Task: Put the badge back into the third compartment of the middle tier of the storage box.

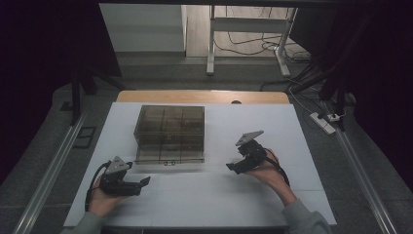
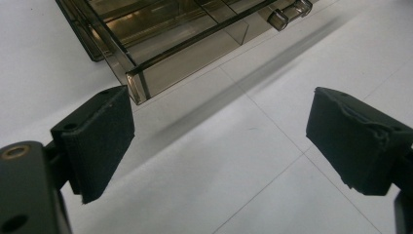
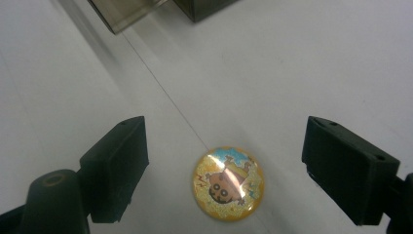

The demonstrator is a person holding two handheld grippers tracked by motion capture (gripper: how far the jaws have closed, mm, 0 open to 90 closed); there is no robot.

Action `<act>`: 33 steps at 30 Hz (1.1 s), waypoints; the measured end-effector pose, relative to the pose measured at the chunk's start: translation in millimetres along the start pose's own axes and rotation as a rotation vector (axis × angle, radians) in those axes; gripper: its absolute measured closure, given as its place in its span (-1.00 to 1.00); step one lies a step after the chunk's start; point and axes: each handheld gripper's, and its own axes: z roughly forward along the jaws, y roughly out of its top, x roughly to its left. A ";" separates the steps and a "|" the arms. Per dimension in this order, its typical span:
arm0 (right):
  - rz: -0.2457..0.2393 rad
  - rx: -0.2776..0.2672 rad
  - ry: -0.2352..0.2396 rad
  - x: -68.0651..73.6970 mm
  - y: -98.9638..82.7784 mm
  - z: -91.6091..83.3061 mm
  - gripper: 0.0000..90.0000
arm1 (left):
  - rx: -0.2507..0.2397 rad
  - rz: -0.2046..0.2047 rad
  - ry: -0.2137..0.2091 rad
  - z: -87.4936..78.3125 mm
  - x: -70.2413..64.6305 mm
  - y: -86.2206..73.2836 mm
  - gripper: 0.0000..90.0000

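Badge (image 3: 228,184), round and yellow with a cartoon figure, flat on white bench (image 1: 214,195), between wide-spread jaws of right gripper (image 3: 224,168), touching neither. Left gripper (image 2: 219,141) jaws wide too, holding nothing, near smoky compartment box (image 1: 169,130).

A white table (image 1: 292,195) stands on grey floor (image 1: 160,78). Beyond it, a white frame's legs (image 1: 211,53), tangled cables (image 1: 253,48), a power strip (image 1: 322,123) and dark curtains (image 1: 44,58).

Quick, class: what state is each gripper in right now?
Left gripper: open, holding nothing, near the box.
Right gripper: open, holding nothing, badge between its jaws.
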 end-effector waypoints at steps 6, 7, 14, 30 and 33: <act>0.015 0.044 -0.002 -4.7 -4.8 6.3 -0.57 | 0.003 0.003 0.000 0.5 0.1 -0.4 -0.76; 0.016 0.050 0.002 -5.2 -5.4 7.3 -0.56 | 0.003 0.003 0.000 0.5 0.2 -0.5 -0.76; 0.015 0.096 0.006 -4.4 -7.5 13.2 -0.51 | 0.007 0.007 0.003 0.9 -0.2 -0.6 -0.76; -0.023 0.143 0.004 -0.4 -8.9 17.4 -0.21 | 0.006 0.002 0.004 -0.2 1.2 -1.9 -0.76; -0.029 0.146 0.001 1.0 -8.4 16.9 -0.11 | 0.004 0.003 0.006 -0.8 0.9 -2.1 -0.76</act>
